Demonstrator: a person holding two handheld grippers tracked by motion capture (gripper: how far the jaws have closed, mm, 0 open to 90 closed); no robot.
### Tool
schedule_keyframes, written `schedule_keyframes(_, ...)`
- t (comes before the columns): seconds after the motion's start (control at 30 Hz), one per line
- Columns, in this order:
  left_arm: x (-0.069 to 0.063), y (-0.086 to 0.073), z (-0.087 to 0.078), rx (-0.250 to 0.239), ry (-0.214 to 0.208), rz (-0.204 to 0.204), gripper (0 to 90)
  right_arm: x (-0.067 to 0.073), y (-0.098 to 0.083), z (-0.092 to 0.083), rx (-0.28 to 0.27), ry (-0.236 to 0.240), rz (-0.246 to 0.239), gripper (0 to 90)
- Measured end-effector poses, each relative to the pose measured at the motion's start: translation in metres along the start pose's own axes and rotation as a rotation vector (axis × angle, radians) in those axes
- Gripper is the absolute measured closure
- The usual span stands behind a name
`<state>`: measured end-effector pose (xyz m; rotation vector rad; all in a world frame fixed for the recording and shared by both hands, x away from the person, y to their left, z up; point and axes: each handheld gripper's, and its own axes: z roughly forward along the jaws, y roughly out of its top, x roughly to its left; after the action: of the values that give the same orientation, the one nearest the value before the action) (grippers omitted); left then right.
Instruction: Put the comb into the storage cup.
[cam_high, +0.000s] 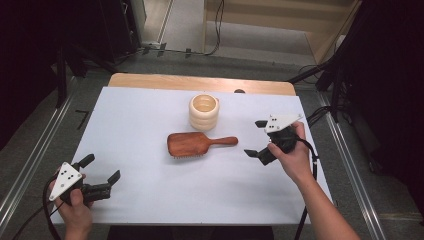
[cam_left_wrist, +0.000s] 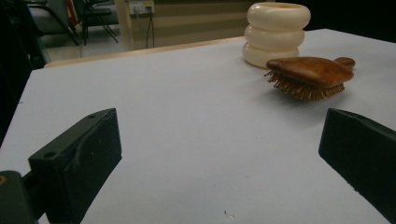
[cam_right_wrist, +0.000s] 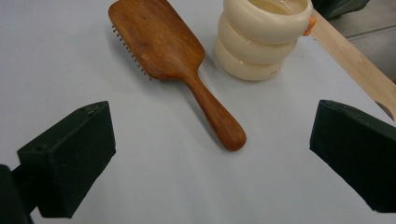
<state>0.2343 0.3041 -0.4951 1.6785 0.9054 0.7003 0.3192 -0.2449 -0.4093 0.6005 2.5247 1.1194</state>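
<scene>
A wooden paddle hairbrush (cam_high: 195, 144) lies bristles down in the middle of the white table (cam_high: 140, 115), its handle pointing right. Just behind it stands a cream ribbed cup (cam_high: 204, 112) made of three stacked rings. My right gripper (cam_high: 257, 138) is open, a short way right of the brush handle, jaws facing it; in the right gripper view the hairbrush (cam_right_wrist: 163, 46) and cup (cam_right_wrist: 261, 39) lie ahead. My left gripper (cam_high: 102, 168) is open near the front left edge, far from the brush. From the left gripper view, the hairbrush (cam_left_wrist: 310, 74) and cup (cam_left_wrist: 276, 33) sit far off.
A wooden strip (cam_high: 200, 82) runs along the table's far edge. Dark stands and cables (cam_high: 320, 75) flank the table on the floor. Bare white surface lies between both grippers and the brush.
</scene>
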Motion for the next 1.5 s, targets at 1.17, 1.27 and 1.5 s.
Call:
schedule_keyframes(1.17,-0.002,0.000,0.001,0.008,-0.012,0.018,0.0,-0.025,0.034,0.077,0.277,0.141,-0.154,0.0)
schedule_keyframes(1.27,-0.002,0.000,0.001,0.007,-0.013,0.019,0.0,-0.023,0.036,0.087,0.315,0.151,-0.166,0.0)
schedule_keyframes(1.5,-0.002,0.000,0.001,0.008,-0.017,0.020,0.0,-0.023,0.040,0.098,0.364,0.161,-0.191,0.0)
